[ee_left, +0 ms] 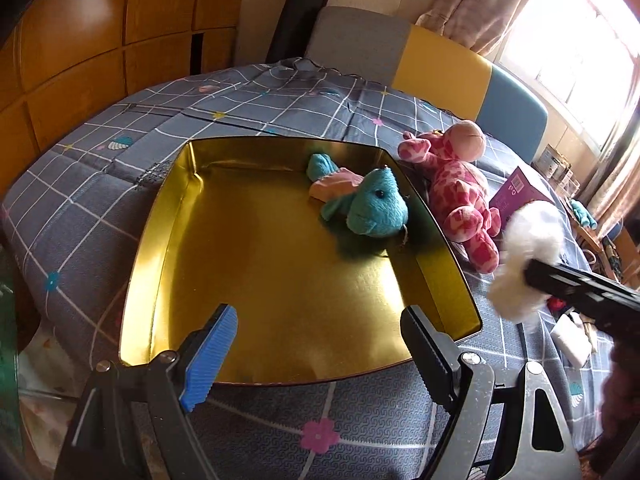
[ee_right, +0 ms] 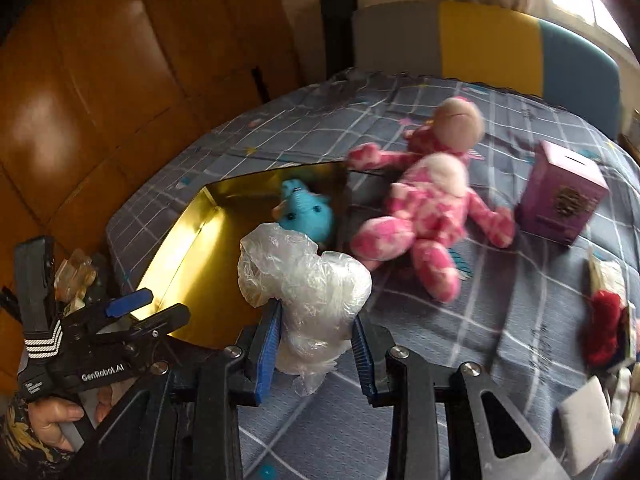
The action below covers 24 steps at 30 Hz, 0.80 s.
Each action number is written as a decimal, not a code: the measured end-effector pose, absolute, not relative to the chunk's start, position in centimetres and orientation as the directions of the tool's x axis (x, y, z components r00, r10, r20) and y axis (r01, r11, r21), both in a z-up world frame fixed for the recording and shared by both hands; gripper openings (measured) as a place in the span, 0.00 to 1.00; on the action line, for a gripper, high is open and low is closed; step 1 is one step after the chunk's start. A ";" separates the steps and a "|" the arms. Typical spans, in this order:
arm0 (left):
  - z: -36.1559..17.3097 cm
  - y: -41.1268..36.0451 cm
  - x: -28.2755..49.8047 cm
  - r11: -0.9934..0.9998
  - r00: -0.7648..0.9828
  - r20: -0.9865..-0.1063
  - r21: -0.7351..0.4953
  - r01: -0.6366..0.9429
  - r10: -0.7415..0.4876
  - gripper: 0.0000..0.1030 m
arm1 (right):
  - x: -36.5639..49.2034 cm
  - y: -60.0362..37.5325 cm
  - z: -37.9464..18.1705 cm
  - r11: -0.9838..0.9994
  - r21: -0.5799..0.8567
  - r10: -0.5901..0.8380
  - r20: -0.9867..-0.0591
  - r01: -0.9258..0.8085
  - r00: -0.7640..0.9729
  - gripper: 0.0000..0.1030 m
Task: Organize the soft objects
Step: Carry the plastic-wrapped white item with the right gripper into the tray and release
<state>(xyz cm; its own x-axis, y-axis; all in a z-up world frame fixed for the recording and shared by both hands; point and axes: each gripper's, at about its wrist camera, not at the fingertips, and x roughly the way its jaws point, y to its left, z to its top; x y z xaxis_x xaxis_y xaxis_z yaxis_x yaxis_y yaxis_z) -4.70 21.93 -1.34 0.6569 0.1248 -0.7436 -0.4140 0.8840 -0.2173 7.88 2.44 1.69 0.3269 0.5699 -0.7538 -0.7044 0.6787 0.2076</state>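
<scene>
A gold metal tray [ee_left: 168, 256] lies on the bed; it also shows in the right wrist view [ee_right: 180, 236]. A teal plush toy [ee_left: 372, 204] lies in its far right corner, seen too in the right wrist view [ee_right: 308, 212]. A pink spotted plush giraffe [ee_left: 460, 196] lies on the bedspread right of the tray, also in the right wrist view [ee_right: 424, 208]. My left gripper [ee_left: 320, 336] is open and empty over the tray's near edge. My right gripper [ee_right: 316, 332] is shut on a white plush wrapped in clear plastic [ee_right: 308, 284], held above the bedspread right of the tray; the white plush also shows in the left wrist view [ee_left: 528, 256].
A purple box [ee_right: 560, 204] stands on the grey checked bedspread [ee_right: 500, 312] right of the giraffe. A red fluffy item [ee_right: 604, 328] and white pieces [ee_right: 584, 424] lie at the right edge. Wooden wardrobe doors [ee_left: 80, 40] stand to the left, a padded headboard [ee_left: 440, 60] behind.
</scene>
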 end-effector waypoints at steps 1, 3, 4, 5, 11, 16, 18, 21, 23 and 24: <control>-1.3 22.0 -4.8 0.883 0.658 -0.742 -0.218 -0.416 0.127 0.82 | 7.9 3.3 1.4 0.669 0.205 0.568 -0.761 -0.715 0.314 0.32; -1.1 22.1 -5.0 0.882 0.664 -0.736 -0.218 -0.418 0.132 0.82 | 7.8 4.8 0.8 0.660 0.192 0.556 -0.776 -0.727 0.300 0.32; -1.1 22.2 -5.0 0.882 0.666 -0.734 -0.218 -0.419 0.135 0.82 | 8.2 5.4 0.3 0.660 0.184 0.545 -0.785 -0.728 0.295 0.32; -1.0 22.3 -5.1 0.881 0.667 -0.732 -0.218 -0.420 0.137 0.82 | 8.4 5.9 -0.1 0.660 0.182 0.537 -0.793 -0.729 0.288 0.32; -1.2 22.9 -5.2 0.870 0.665 -0.734 -0.230 -0.436 0.139 0.83 | 9.0 8.8 -1.5 0.657 0.121 0.476 -0.832 -0.744 0.285 0.32; -1.7 24.0 -5.3 0.849 0.653 -0.744 -0.248 -0.466 0.141 0.83 | 9.5 10.8 -3.1 0.673 0.038 0.401 -0.858 -0.739 0.321 0.35; -1.7 24.1 -5.3 0.852 0.652 -0.745 -0.244 -0.464 0.142 0.83 | 9.8 11.3 -3.6 0.680 0.020 0.386 -0.860 -0.733 0.334 0.35; -1.8 24.2 -5.4 0.852 0.650 -0.745 -0.239 -0.466 0.147 0.83 | 10.2 11.7 -4.3 0.695 -0.016 0.355 -0.862 -0.718 0.363 0.36; -1.9 24.1 -5.3 0.854 0.650 -0.746 -0.240 -0.462 0.142 0.83 | 10.3 11.8 -4.7 0.699 -0.016 0.350 -0.865 -0.715 0.361 0.38; -1.9 24.1 -5.3 0.856 0.651 -0.747 -0.242 -0.457 0.137 0.83 | 10.3 11.7 -4.7 0.696 -0.009 0.360 -0.860 -0.718 0.360 0.40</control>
